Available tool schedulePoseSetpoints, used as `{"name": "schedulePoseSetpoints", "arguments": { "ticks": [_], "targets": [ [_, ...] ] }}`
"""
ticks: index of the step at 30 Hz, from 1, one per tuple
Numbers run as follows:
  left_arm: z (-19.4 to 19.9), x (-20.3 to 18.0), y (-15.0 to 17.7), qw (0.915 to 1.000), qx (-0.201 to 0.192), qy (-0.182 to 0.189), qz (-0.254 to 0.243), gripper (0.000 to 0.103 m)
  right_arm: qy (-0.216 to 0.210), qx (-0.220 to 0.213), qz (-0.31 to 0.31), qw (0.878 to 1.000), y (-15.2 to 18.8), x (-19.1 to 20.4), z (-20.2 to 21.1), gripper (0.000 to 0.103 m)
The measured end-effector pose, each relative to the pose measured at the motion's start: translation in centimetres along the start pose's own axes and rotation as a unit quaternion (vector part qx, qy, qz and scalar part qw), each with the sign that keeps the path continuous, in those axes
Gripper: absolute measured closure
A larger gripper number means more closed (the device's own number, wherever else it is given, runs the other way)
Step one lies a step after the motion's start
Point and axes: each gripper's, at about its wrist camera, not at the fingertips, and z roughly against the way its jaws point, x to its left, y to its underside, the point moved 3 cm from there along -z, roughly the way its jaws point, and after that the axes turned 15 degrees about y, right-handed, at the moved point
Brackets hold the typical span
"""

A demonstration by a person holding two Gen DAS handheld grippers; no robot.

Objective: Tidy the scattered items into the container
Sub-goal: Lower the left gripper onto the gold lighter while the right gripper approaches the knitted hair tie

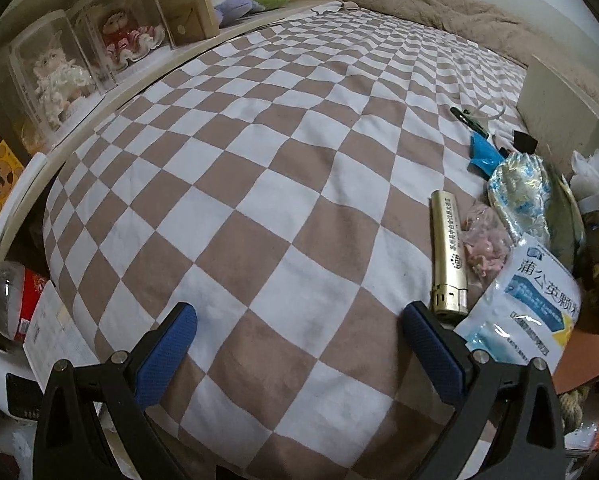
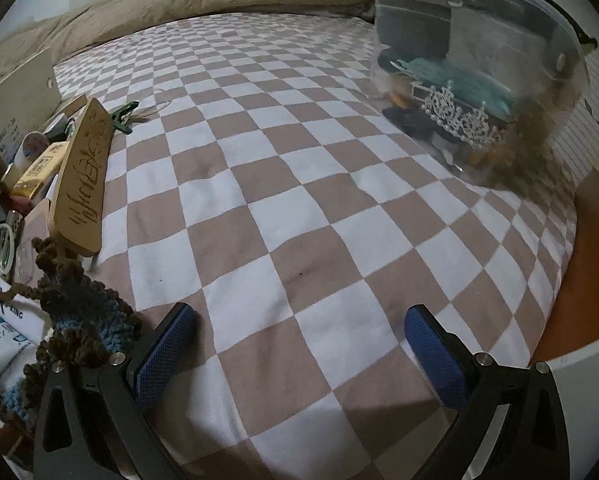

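My left gripper [image 1: 299, 322] is open and empty over the checkered bedsheet [image 1: 259, 160]. To its right lie a gold lighter [image 1: 447, 256], a small pink bag [image 1: 483, 248], a white medicine pouch [image 1: 531, 308], a shiny foil packet [image 1: 519, 192] and a blue wrapper [image 1: 484, 152]. My right gripper [image 2: 299, 322] is open and empty. A clear plastic container [image 2: 479, 72] stands at the far right and holds a silver tiara [image 2: 459, 116] and teal items. At the left lie a wooden paddle [image 2: 85, 176], a green clip [image 2: 124, 116] and a brown-blue knitted piece [image 2: 79, 312].
A beige blanket [image 1: 439, 4] lies along the bed's far end. A shelf with doll display cases [image 1: 87, 52] runs along the left in the left wrist view. A plastic bottle [image 1: 15, 292] lies below the bed edge. Orange floor [image 2: 571, 280] shows at the right.
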Motion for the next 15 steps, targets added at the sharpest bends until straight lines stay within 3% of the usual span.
{"name": "schedulePoseSetpoints", "arguments": {
  "ticks": [4,7,15],
  "targets": [
    [-0.3,-0.1,-0.3,0.9995,-0.012,-0.001,-0.03,0.0,0.0,-0.012,0.0,1.0,-0.3,0.6,-0.3,0.0],
    [0.0,0.2,-0.5,0.9995,-0.012,0.012,-0.025,0.0,-0.003,-0.021,0.002,1.0,-0.5,0.8,-0.7,0.0],
    [2.1,-0.2,-0.3,0.9924,-0.012,0.122,0.001,0.0,-0.012,-0.03,-0.008,0.999,-0.7,0.7,-1.2,0.0]
  ]
}}
